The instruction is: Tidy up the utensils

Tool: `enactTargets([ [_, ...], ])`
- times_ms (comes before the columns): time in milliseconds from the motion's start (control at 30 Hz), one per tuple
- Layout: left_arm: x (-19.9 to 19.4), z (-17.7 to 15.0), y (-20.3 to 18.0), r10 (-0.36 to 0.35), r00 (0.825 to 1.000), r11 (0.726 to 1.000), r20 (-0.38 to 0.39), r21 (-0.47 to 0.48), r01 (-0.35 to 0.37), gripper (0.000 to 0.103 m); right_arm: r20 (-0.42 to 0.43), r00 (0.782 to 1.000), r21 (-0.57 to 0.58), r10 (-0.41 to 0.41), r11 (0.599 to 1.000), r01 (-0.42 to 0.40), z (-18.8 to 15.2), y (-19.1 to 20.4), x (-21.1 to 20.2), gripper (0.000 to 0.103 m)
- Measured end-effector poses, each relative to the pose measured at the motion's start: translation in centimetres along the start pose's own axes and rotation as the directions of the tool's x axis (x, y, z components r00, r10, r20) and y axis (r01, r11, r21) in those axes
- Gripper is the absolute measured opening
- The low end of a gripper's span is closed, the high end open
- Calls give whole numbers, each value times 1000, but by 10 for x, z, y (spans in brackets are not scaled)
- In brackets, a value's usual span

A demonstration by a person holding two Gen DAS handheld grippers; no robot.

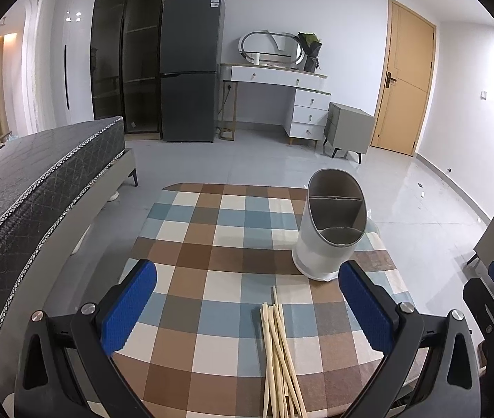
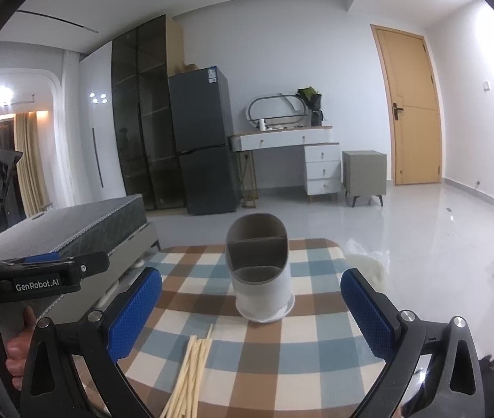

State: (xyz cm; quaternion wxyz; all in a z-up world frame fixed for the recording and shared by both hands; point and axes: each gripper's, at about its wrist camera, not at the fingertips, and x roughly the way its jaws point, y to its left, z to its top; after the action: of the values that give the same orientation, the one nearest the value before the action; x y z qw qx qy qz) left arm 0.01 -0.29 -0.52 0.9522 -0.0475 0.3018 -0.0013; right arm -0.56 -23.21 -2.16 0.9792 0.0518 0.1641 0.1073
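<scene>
A bundle of pale wooden chopsticks lies on the checkered tablecloth near the front edge; it also shows in the right wrist view. A white utensil holder with grey divided compartments stands upright behind the chopsticks, empty as far as I see; it shows in the right wrist view too. My left gripper is open and empty above the table, chopsticks between its fingers. My right gripper is open and empty, facing the holder.
A dark mattress on a bed stands left of the table. A fridge, a white dresser, a grey nightstand and a wooden door line the far wall. The other gripper's body shows at left.
</scene>
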Motion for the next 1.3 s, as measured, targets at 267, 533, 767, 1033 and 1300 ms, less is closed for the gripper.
enactTargets([
  [267, 0, 0, -1, -1, 1000, 1000, -2, -1, 1, 101, 0, 1000, 1, 0, 1000, 0, 0, -1, 0, 103],
  [533, 1, -1, -2, -20, 1000, 1000, -13, -2, 20, 101, 0, 1000, -2, -3, 1000, 3, 0, -2, 1, 103],
  [767, -1, -1, -1, -17, 1000, 1000, -12, -7, 17, 102, 0, 1000, -2, -3, 1000, 3, 0, -1, 1, 103],
  [1033, 3, 0, 1, -18, 999, 1000, -33, -9, 18, 102, -9, 1000, 4, -7, 1000, 7, 0, -5, 4, 103],
  [1300, 5, 0, 5, -15, 999, 1000, -41, -18, 14, 101, -36, 999, 29, 2, 1000, -1, -3, -8, 9, 103],
])
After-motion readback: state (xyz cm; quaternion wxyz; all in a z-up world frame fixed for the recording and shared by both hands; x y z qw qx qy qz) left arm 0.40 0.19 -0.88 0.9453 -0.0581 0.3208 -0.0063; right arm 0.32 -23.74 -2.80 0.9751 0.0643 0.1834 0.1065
